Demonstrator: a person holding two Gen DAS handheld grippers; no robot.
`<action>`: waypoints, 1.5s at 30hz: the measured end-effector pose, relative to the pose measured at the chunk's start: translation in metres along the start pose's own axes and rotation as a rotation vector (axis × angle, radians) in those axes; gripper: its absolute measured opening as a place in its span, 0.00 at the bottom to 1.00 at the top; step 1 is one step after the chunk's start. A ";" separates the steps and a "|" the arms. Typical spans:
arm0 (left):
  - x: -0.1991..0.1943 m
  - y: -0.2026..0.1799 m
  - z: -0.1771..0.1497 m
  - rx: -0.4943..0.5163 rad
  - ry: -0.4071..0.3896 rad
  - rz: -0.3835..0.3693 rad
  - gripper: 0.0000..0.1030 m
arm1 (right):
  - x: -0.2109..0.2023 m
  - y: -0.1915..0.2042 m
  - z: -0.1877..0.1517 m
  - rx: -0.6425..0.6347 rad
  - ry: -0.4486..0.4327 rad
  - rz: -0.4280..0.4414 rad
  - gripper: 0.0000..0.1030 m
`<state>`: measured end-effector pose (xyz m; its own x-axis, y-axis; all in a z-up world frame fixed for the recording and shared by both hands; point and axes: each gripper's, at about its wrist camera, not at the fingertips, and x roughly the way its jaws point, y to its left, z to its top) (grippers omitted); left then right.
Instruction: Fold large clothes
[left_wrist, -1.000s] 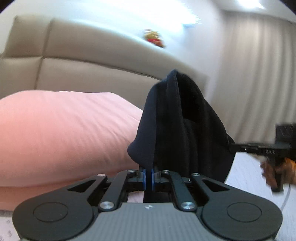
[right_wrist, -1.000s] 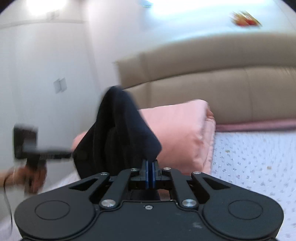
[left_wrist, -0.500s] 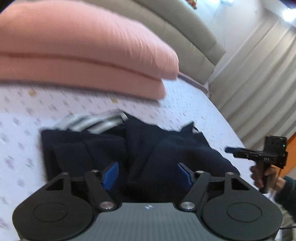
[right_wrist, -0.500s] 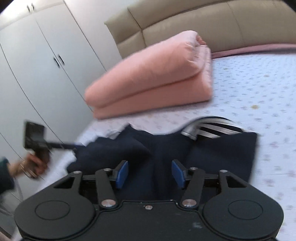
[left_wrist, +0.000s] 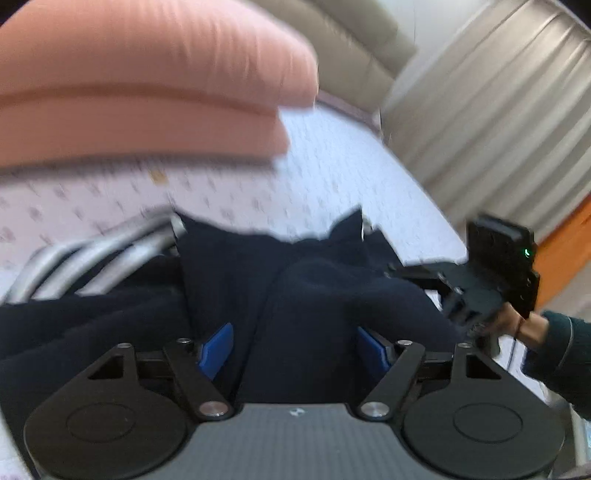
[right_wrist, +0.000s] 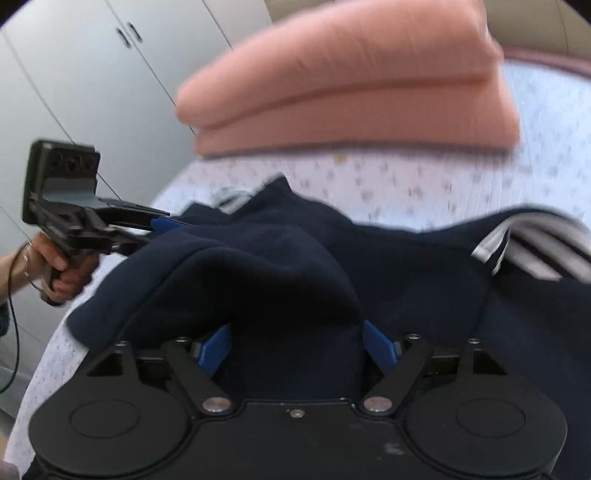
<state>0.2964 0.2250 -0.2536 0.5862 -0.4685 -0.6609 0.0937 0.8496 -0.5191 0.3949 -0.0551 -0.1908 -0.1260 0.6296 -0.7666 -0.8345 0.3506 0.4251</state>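
You have just let go: your left gripper and right gripper, clamped on the lifted navy garment a second ago, now gape empty over it, folded on the bedsheet before the pink quilt.

a folded pink quilt lies at the head of the bed, its two thick layers stacked one on the other. under it spreads a pale bedsheet dotted with a small faint pattern. behind the quilt rises a beige padded headboard. off to one side hang grey pleated curtains, and on the other side stands a white wardrobe with small dark handles on its doors.
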 end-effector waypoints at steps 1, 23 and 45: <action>0.008 0.001 0.003 0.017 0.032 0.019 0.71 | 0.005 -0.001 0.001 -0.013 0.010 -0.006 0.92; -0.058 -0.083 -0.081 0.370 -0.037 0.047 0.61 | -0.090 0.115 -0.128 -0.752 0.110 -0.113 0.62; -0.030 -0.156 -0.057 0.820 -0.222 0.100 0.06 | -0.101 0.135 -0.082 -0.787 -0.360 -0.404 0.09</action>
<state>0.2187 0.0929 -0.1841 0.7588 -0.3967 -0.5166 0.5357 0.8313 0.1485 0.2506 -0.1282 -0.0959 0.3138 0.7848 -0.5344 -0.9168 0.1041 -0.3855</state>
